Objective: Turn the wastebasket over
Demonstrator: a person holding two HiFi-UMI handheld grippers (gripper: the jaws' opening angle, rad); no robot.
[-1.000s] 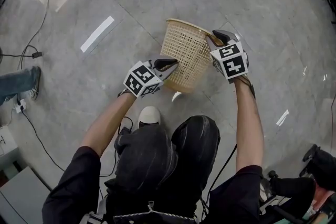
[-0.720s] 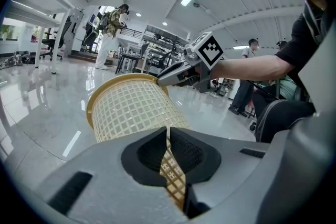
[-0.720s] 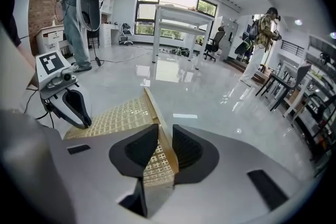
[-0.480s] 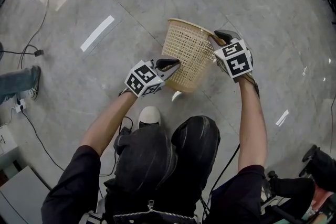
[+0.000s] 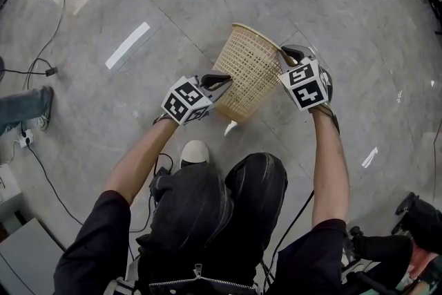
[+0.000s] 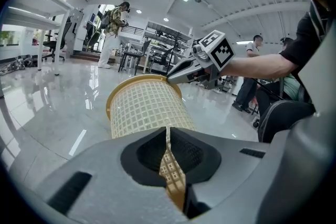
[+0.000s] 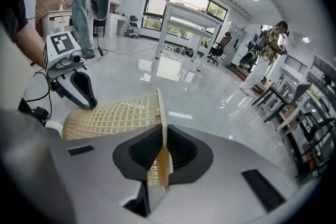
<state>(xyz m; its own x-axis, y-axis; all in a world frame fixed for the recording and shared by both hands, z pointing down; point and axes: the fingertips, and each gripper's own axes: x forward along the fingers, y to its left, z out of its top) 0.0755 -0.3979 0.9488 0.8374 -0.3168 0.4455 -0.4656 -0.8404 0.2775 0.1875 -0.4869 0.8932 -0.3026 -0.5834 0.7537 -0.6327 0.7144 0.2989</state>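
A tan plastic mesh wastebasket (image 5: 248, 72) hangs tilted above the floor between my two grippers. My left gripper (image 5: 224, 81) is shut on the mesh wall near its base; in the left gripper view the lattice (image 6: 144, 107) is pinched between the pads of the left gripper (image 6: 168, 149). My right gripper (image 5: 290, 52) holds the rim at the right. Its jaws are closing, and in the right gripper view the rim of the wastebasket (image 7: 110, 115) stands edge-on between the pads of the right gripper (image 7: 163, 157), pressed from both sides.
Glossy grey floor lies below. The holder's knees (image 5: 255, 183) and a white shoe (image 5: 195, 152) are just under the basket. Cables (image 5: 41, 72) and another person's leg (image 5: 27, 110) are at the left, and chair wheels (image 5: 414, 217) at the lower right.
The basket has tipped a little, its rim shifting to the right. The right gripper rolled with it and its jaws narrowed on the rim. The left gripper stayed put.
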